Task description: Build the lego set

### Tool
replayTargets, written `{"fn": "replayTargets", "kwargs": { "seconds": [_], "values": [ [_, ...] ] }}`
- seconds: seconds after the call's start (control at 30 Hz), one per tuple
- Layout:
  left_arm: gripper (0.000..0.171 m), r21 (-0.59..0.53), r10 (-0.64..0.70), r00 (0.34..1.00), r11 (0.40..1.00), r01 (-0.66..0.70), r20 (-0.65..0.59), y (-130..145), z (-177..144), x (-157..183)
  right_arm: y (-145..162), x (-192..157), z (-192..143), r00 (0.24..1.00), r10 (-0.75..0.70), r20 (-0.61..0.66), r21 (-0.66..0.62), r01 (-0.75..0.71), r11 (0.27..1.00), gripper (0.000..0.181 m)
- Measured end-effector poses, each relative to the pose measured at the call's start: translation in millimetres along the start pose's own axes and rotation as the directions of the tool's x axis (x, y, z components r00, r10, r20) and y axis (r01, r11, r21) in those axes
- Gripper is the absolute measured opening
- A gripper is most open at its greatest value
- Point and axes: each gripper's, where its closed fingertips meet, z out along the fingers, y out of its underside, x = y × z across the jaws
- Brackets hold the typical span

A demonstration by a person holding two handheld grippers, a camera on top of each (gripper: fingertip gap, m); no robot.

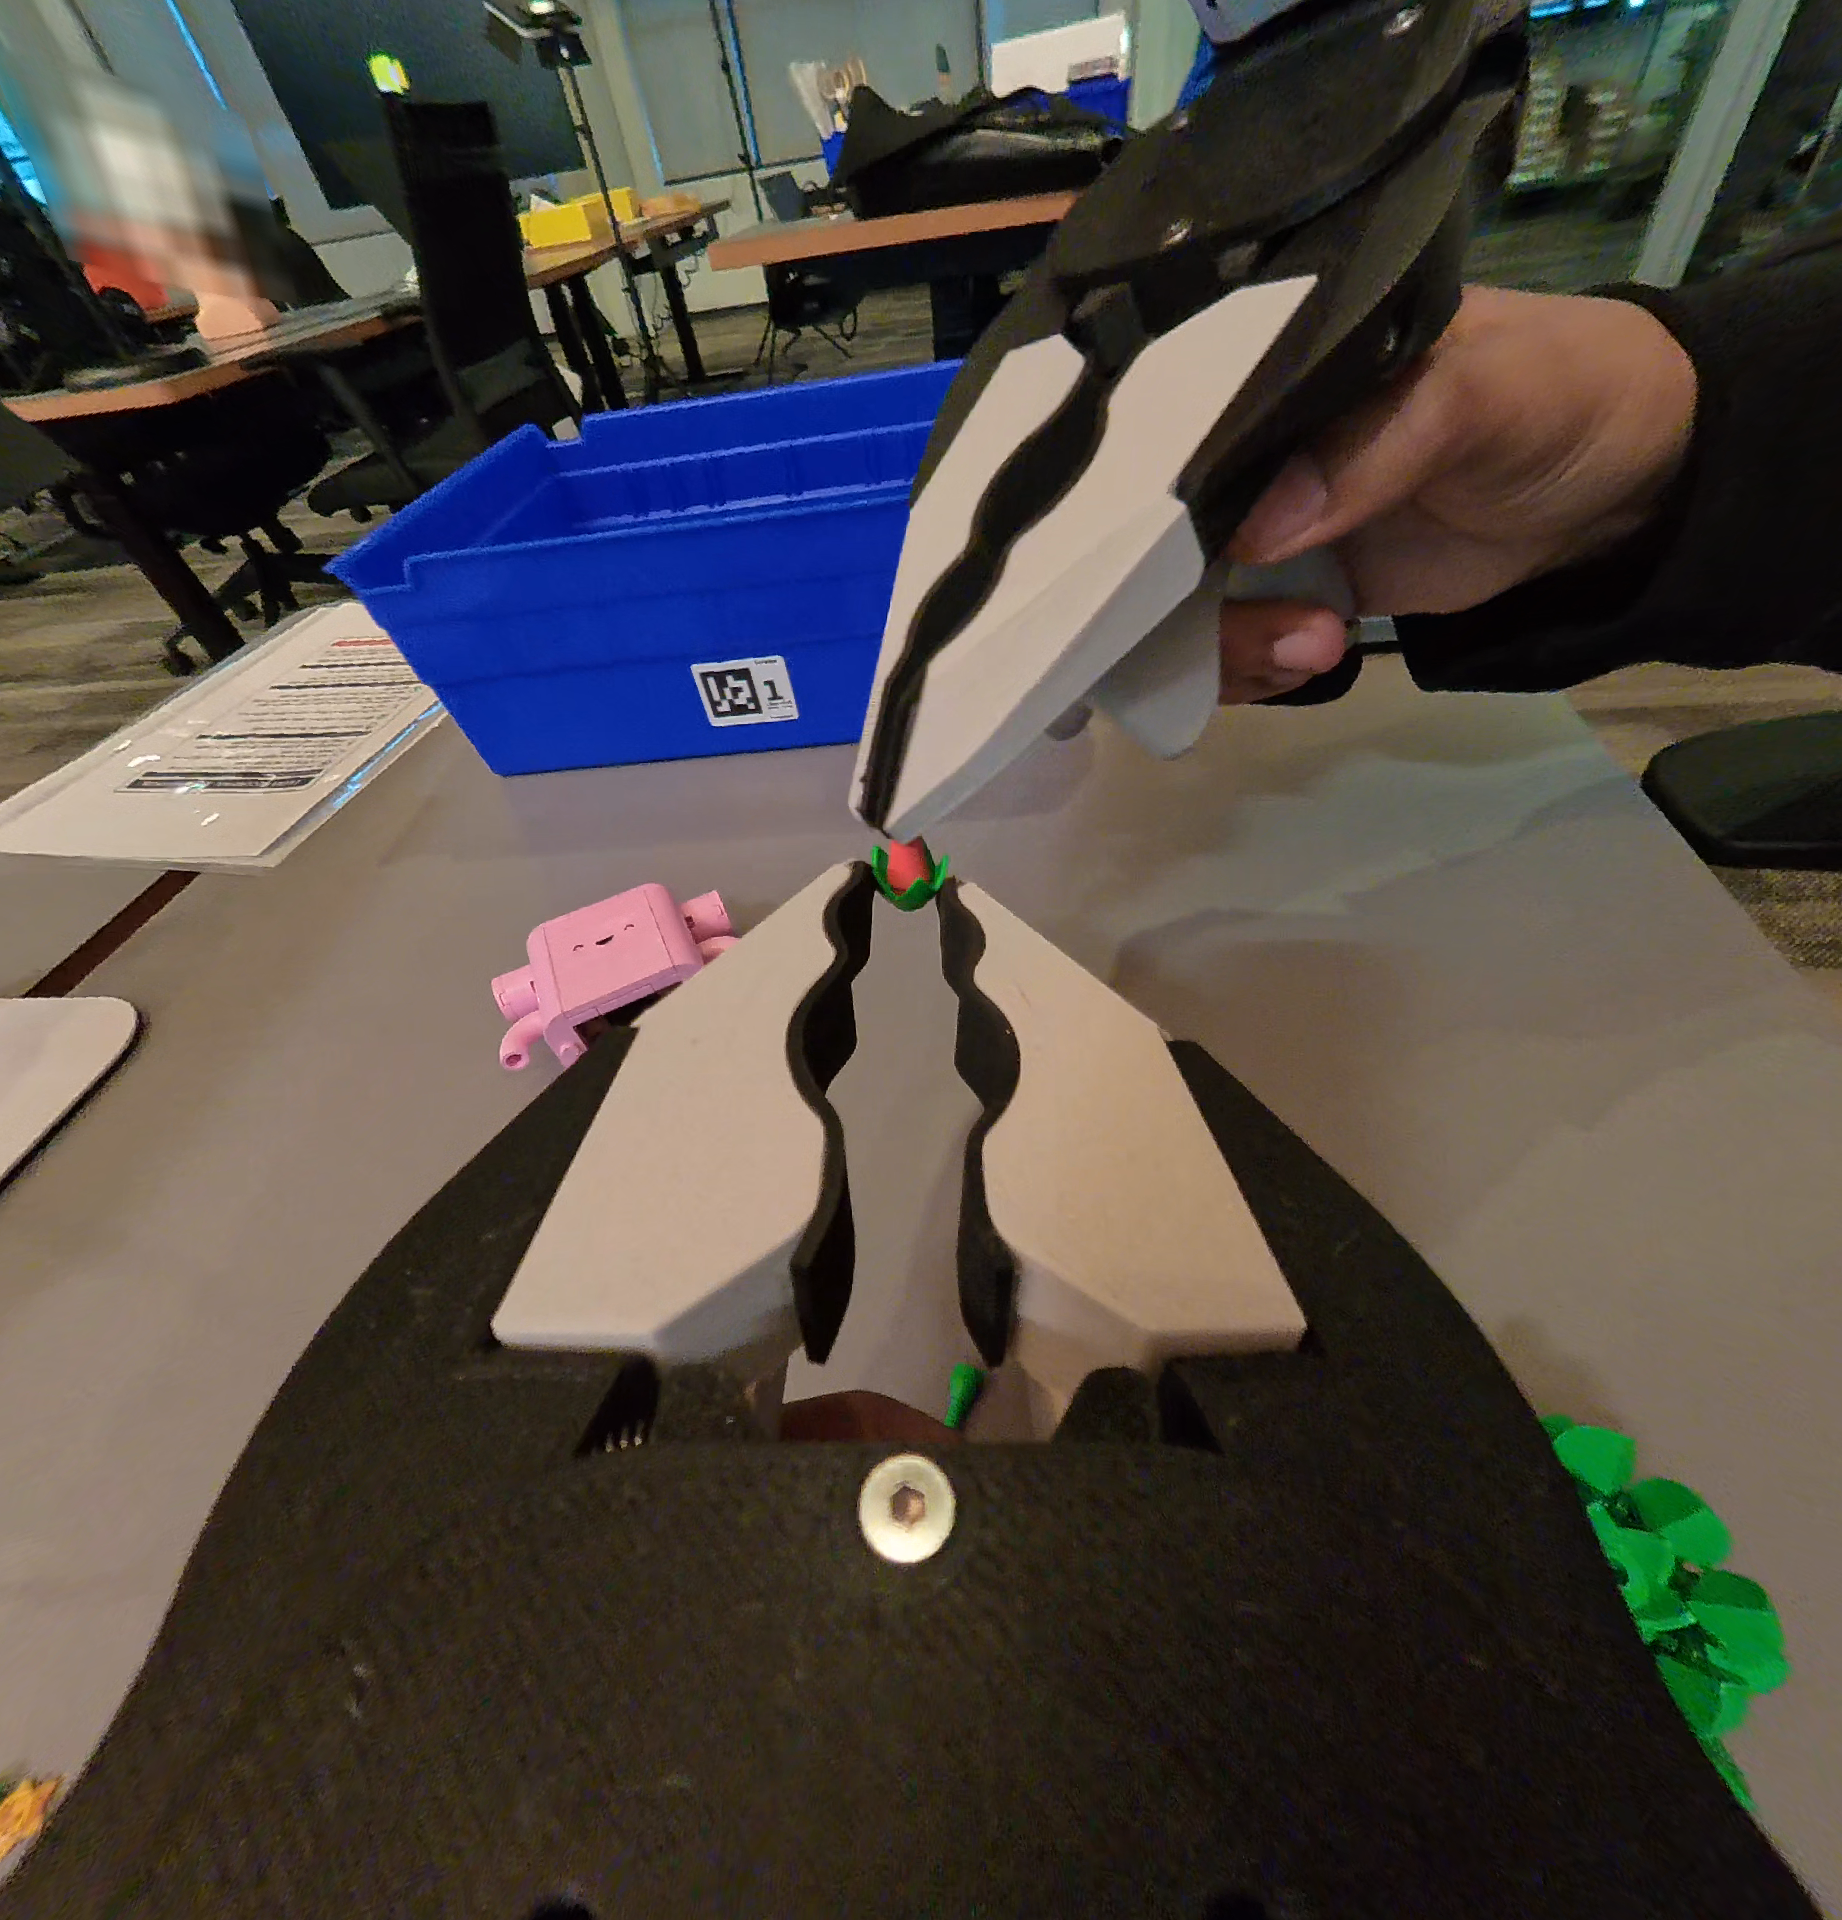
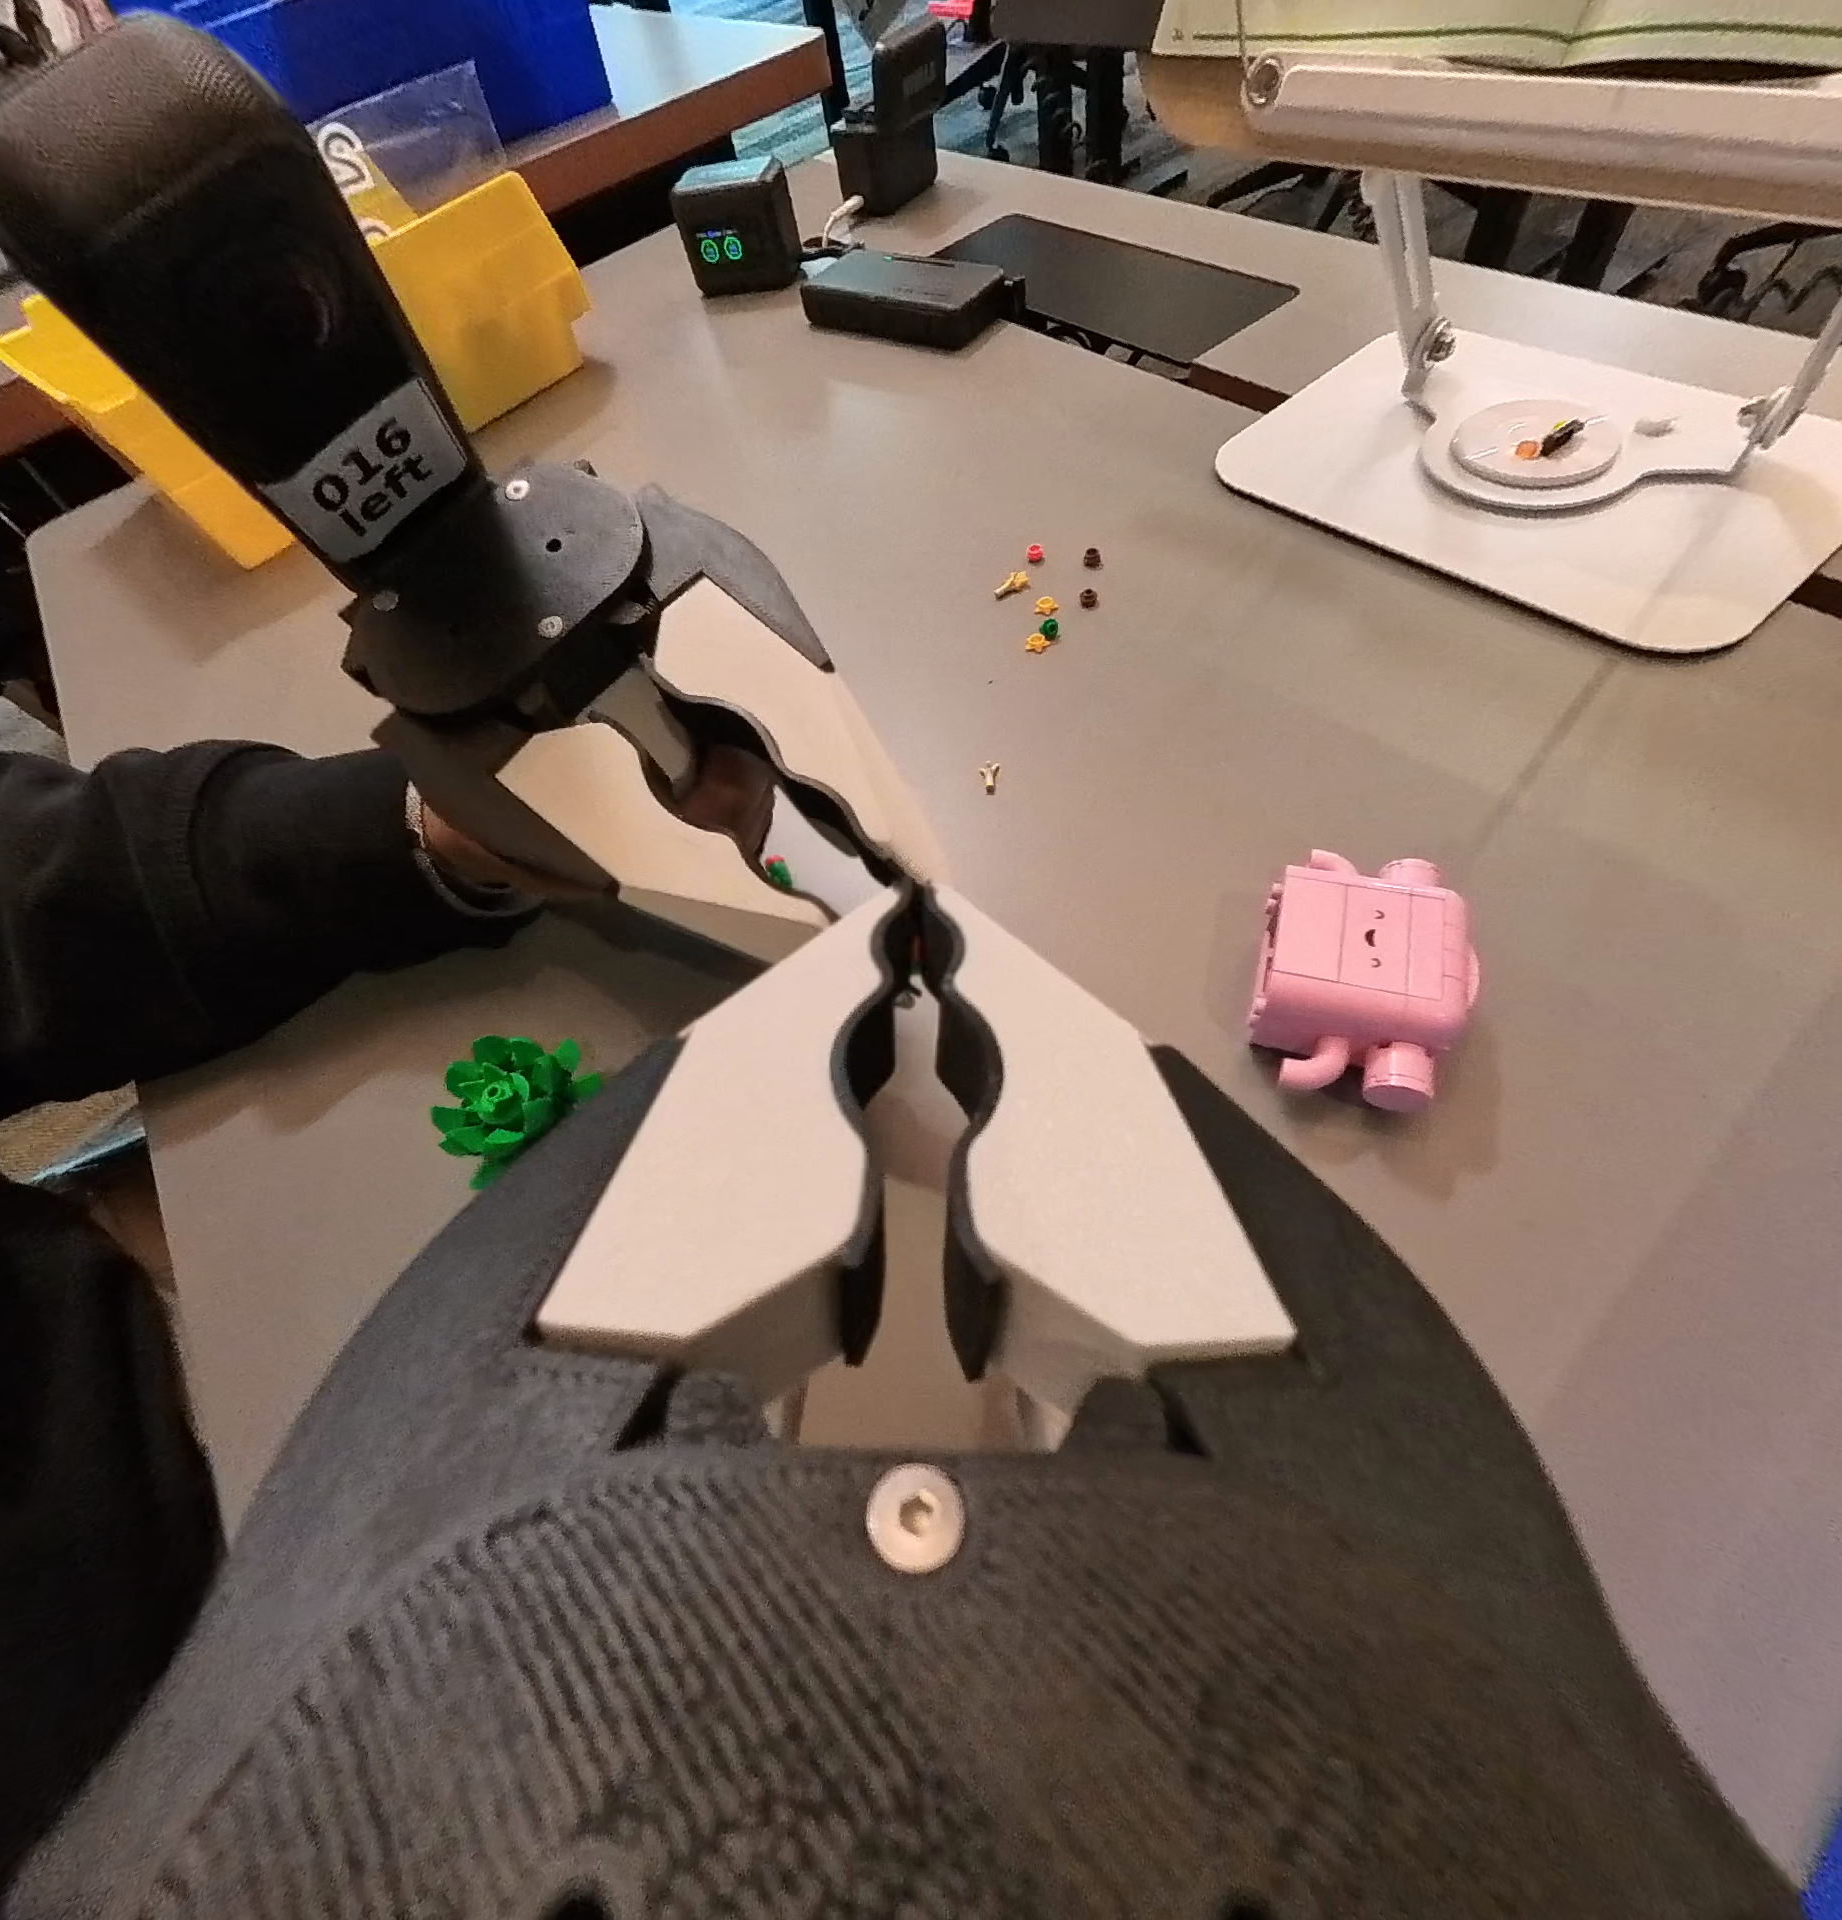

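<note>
Bud [image 1: 904,876] between wavy claw [image 1: 904,883] tips

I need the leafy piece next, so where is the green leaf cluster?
In the right wrist view the green leaf cluster lies on the grey table, left of the right gripper and beneath the left gripper.

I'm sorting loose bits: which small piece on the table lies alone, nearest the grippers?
The tan sprig piece. It lies by itself, apart from the cluster of small pieces farther back.
</note>
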Motion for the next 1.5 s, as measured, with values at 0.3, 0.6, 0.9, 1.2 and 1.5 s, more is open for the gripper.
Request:
{"fn": "replayTargets", "kwargs": {
  "seconds": [0.3, 0.6, 0.9, 1.2, 1.5],
  "values": [
    [0.010, 0.013, -0.033, 0.999, 0.999, 0.034, -0.015, -1, -1, -1, 1, 0, 1, 1.000, -0.023, -0.007, -0.008, 0.023, 1.000, 0.010],
    [0.010, 0.001, -0.022, 1.000, 1.000, 0.022, -0.012, 1, 0, 0, 5, -1, 1, 0.998, -0.061, -0.020, -0.030, 0.060, 0.998, 0.003],
    [0.045, -0.055, -0.101, 0.993, 0.994, 0.097, -0.061, 9, -7, -4, 22, 9, 5, 0.998, -0.039, -0.051, -0.058, 0.036, 0.998, 0.003],
    [0.044, 0.152, -0.308, 0.949, 0.943, 0.296, 0.060, -7, -37, -52, 84, 7, 30, 0.993, -0.086, -0.085, -0.219, 0.065, 0.974, 0.003],
    [0.053, 0.259, -0.394, 0.917, 0.894, 0.365, 0.068, -16, -52, -69, 92, 6, 33, 0.993, -0.079, -0.086, -0.225, 0.058, 0.973, 0.008]
  ]
}}
